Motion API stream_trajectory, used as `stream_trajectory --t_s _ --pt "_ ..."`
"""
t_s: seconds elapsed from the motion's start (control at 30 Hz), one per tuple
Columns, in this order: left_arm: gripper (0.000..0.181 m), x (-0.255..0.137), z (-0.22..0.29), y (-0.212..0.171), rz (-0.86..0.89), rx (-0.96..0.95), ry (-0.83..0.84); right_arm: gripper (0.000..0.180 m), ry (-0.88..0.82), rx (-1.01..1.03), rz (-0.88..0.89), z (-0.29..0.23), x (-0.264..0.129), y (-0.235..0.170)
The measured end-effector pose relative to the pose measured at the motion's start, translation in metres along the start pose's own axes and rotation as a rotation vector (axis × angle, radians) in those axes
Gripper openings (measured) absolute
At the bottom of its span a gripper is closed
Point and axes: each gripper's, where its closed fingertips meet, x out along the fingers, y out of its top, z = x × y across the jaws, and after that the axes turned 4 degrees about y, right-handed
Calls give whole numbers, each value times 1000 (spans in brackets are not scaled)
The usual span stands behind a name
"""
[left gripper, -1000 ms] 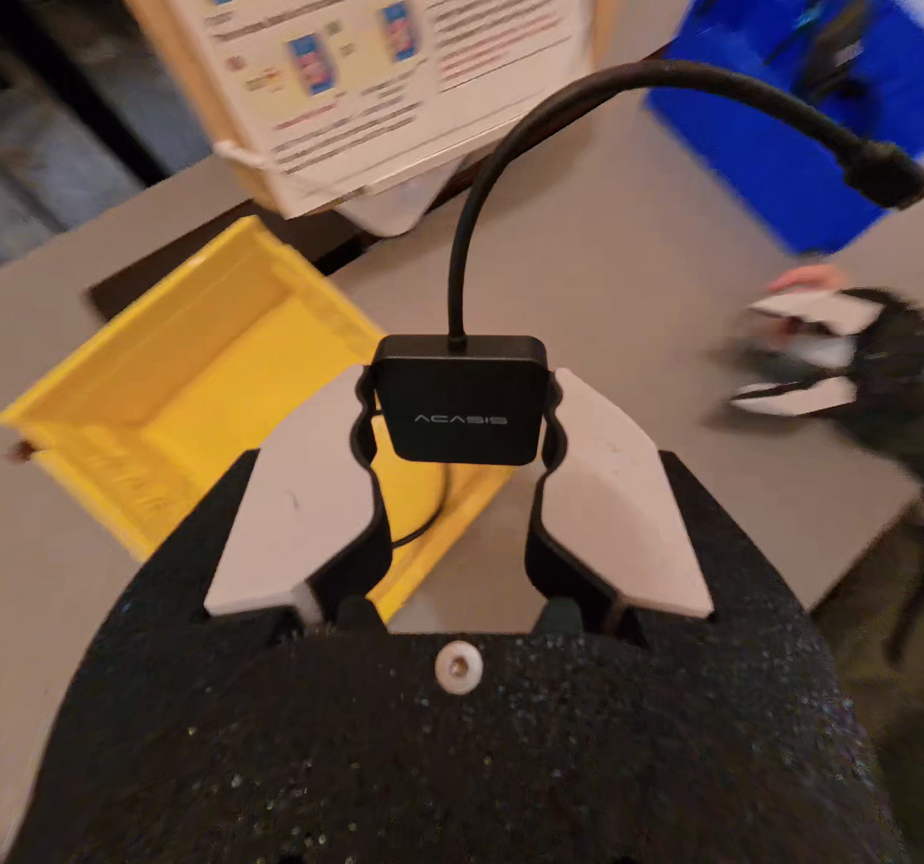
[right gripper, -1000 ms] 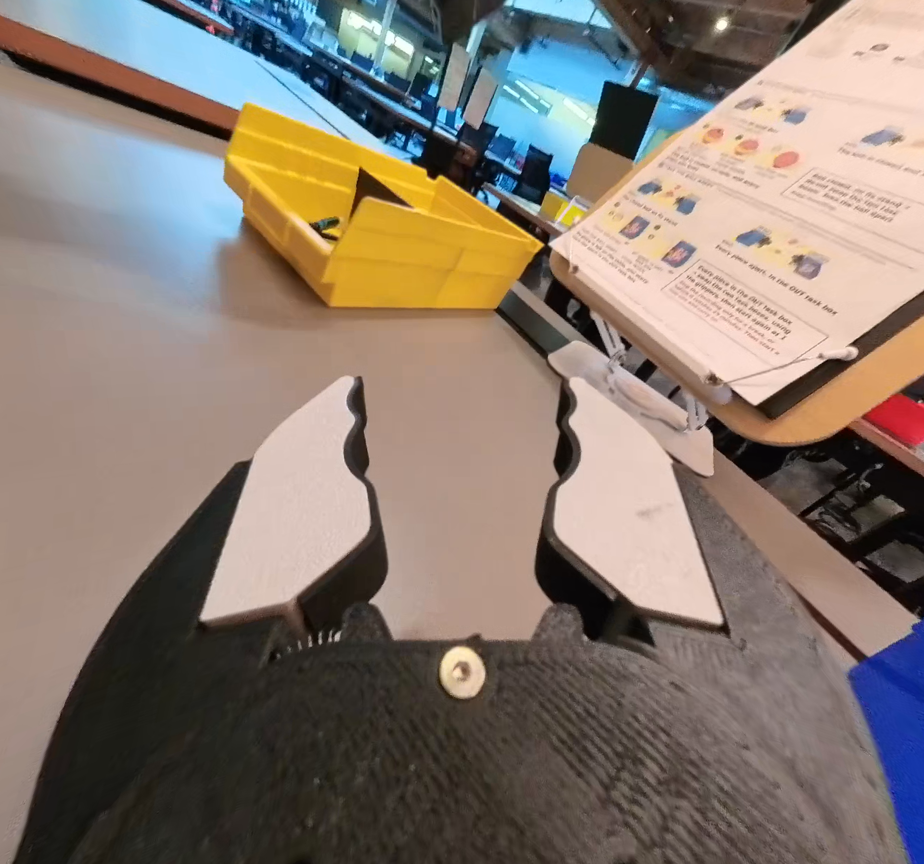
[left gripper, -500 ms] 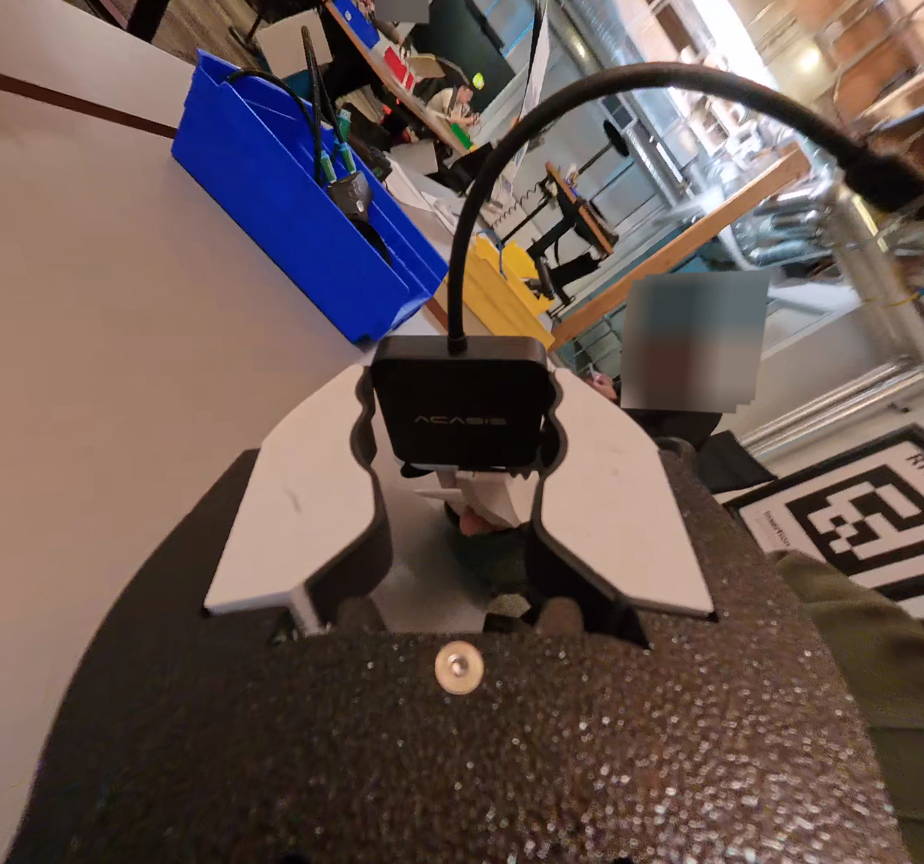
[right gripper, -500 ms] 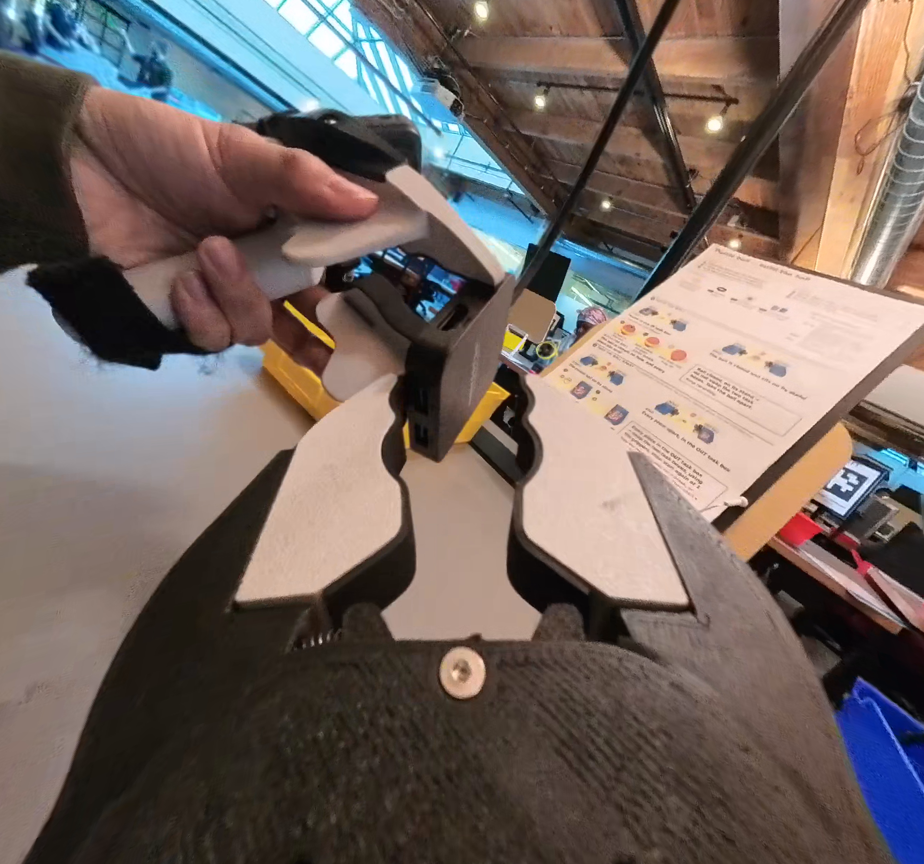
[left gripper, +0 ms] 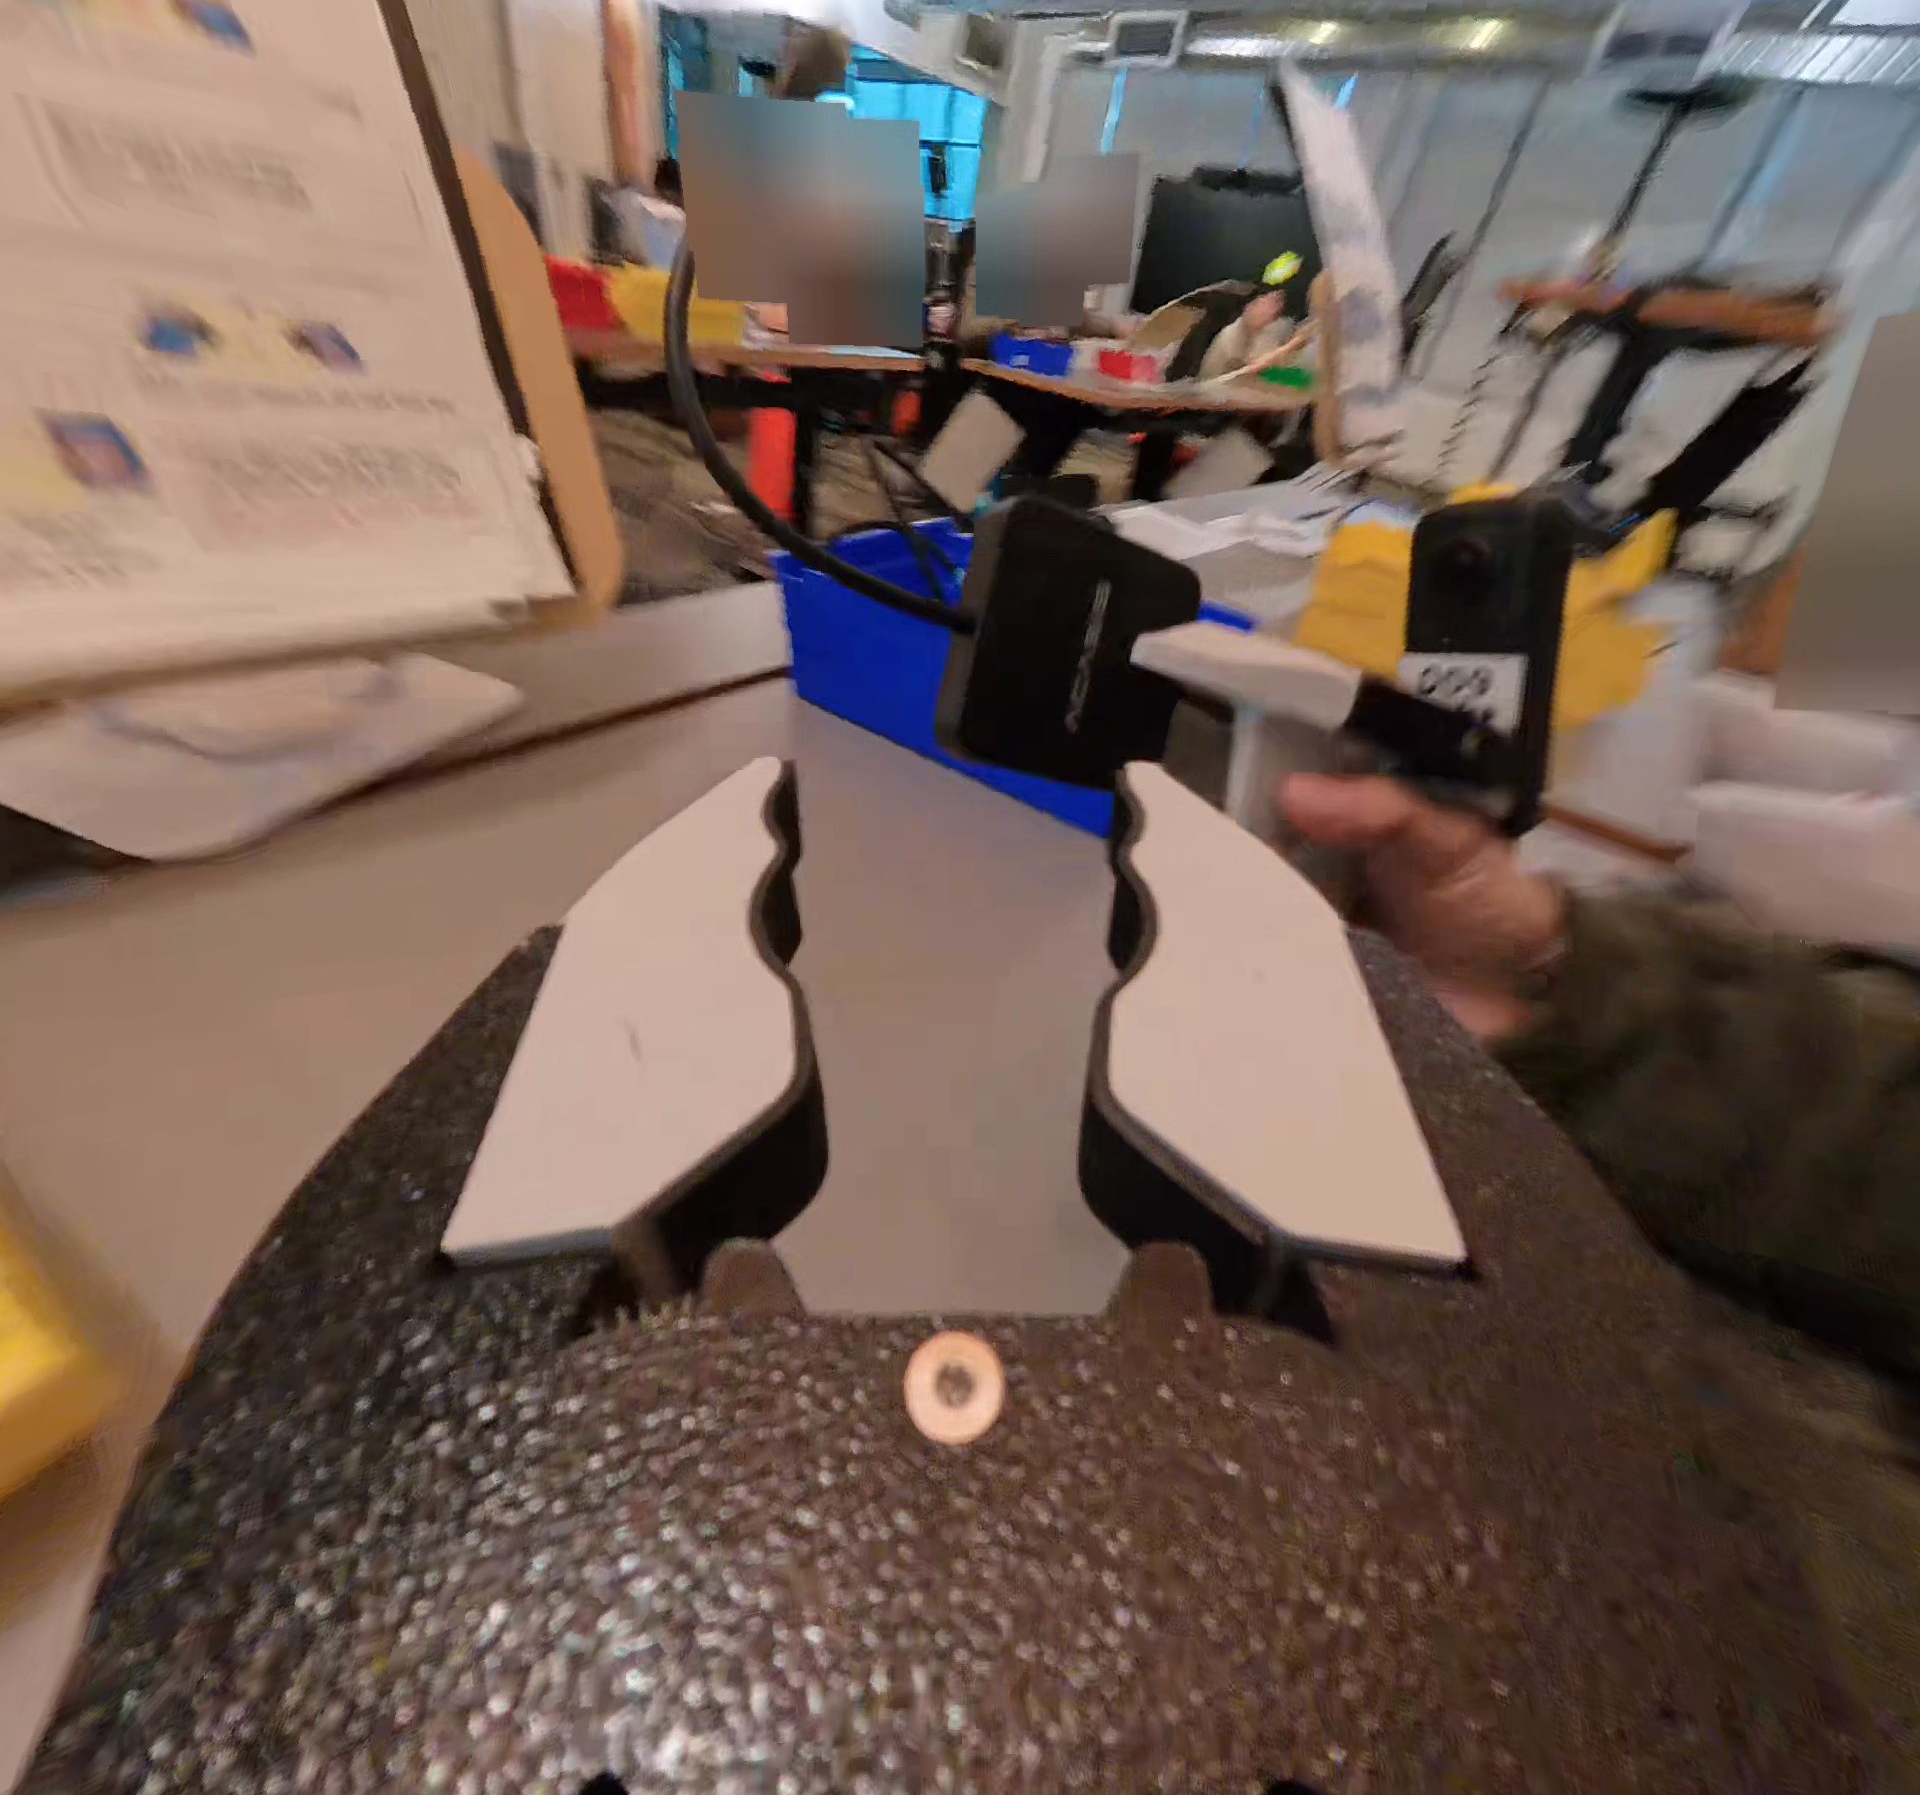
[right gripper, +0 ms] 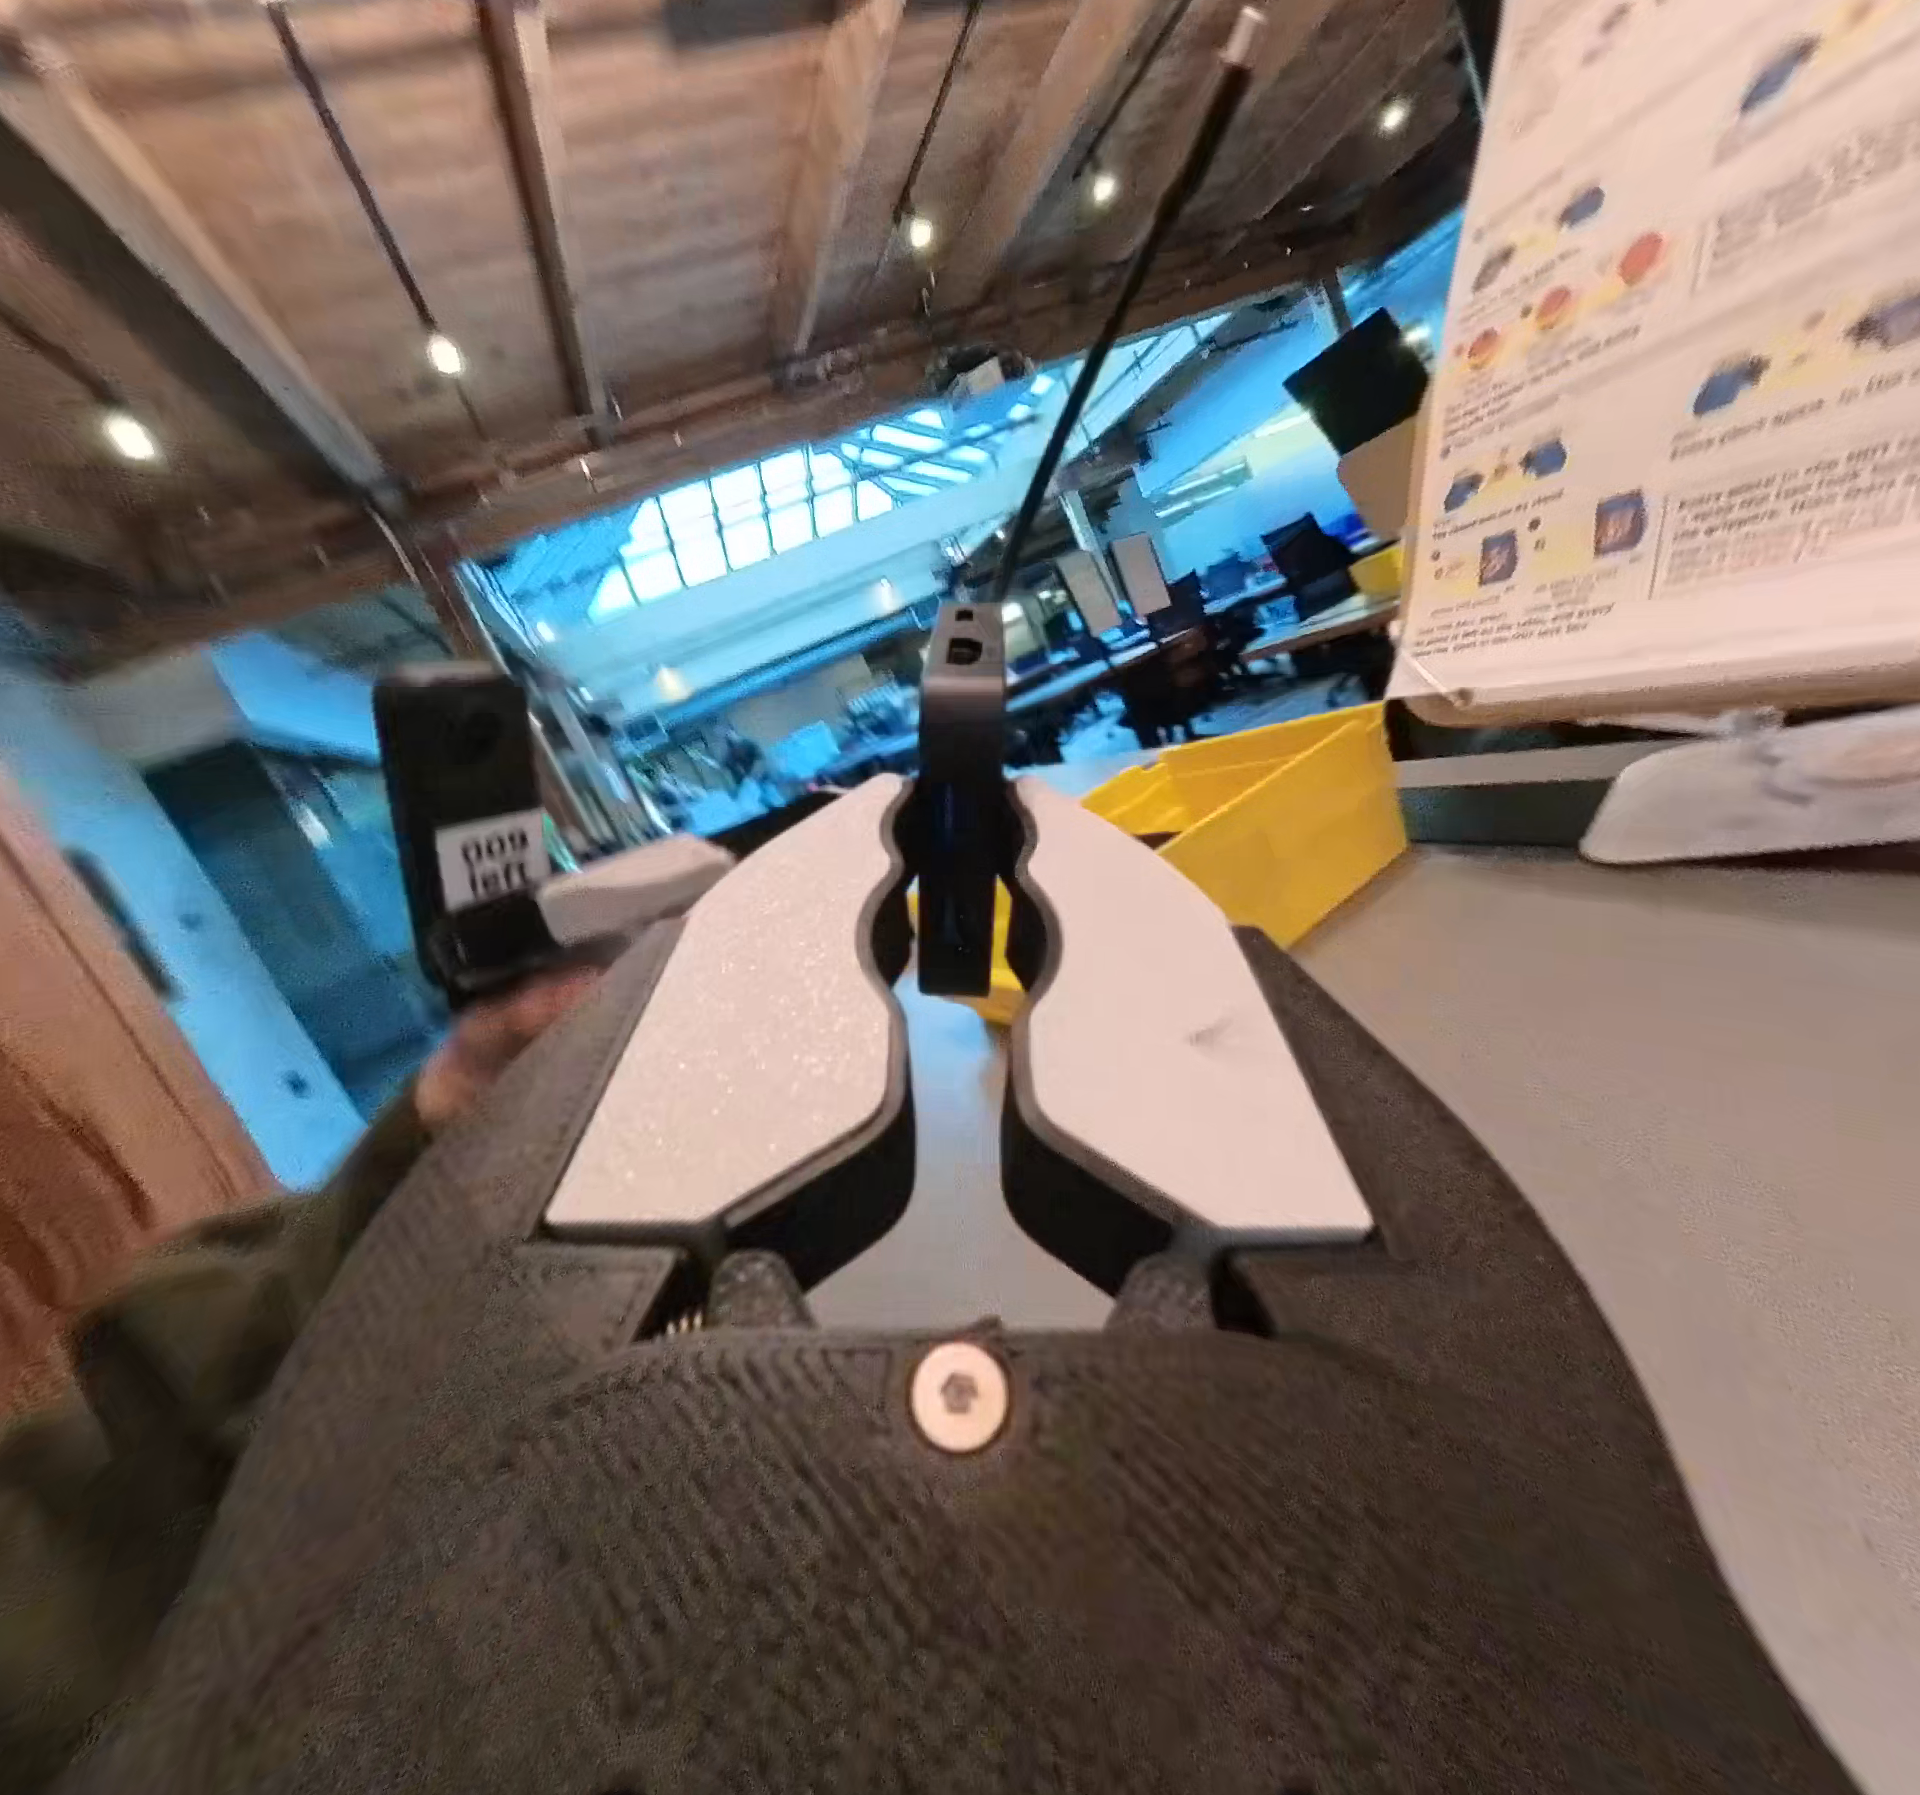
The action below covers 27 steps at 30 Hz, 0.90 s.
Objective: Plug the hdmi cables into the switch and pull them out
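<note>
The black square hdmi switch (left gripper: 1060, 644) hangs in the air above the grey table, with its black cable (left gripper: 717, 457) curving up and to the left. My right gripper (right gripper: 958, 810) is shut on the switch (right gripper: 961, 769), which I see edge-on with its cable (right gripper: 1101, 322) rising away. In the left wrist view one grey finger (left gripper: 1247, 675) of the right gripper reaches the switch from the right, with a hand (left gripper: 1423, 872) behind it. My left gripper (left gripper: 951, 789) is open and empty, just below and in front of the switch. I see no loose hdmi cables.
A blue bin (left gripper: 862, 644) stands behind the switch. A yellow bin (right gripper: 1278, 831) sits on the table (right gripper: 1610, 1070) past the right gripper. An instruction board (left gripper: 208, 291) on a white stand base (left gripper: 239, 748) leans at the left. The left gripper's camera (right gripper: 457, 779) shows close by.
The switch has passed from my left gripper to my right. The left gripper opened and drew back from it. The right gripper shut on the switch's edge.
</note>
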Motion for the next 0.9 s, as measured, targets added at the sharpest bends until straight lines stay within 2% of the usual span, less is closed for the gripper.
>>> stream_trajectory --t_s 0.07,0.17,0.3,0.47,0.7,0.8,0.9 --pt "77 6 2 -6 -1 184 109 14 50 230 96 3 -3 5" --pt "76 13 14 -11 44 347 188 14 78 369 130 2 -2 0" --pt "71 21 22 -18 44 401 254 14 134 495 168 -7 2 -1" --pt "67 21 25 -15 70 517 326 14 144 539 125 -15 9 -18" --pt "64 14 23 -13 115 550 386 16 166 557 109 -17 11 -24" --pt "64 7 21 -8 148 560 420 47 113 512 30 -9 13 -37" --pt "64 1 19 -6 161 595 438 47 220 587 5 -19 14 -37"
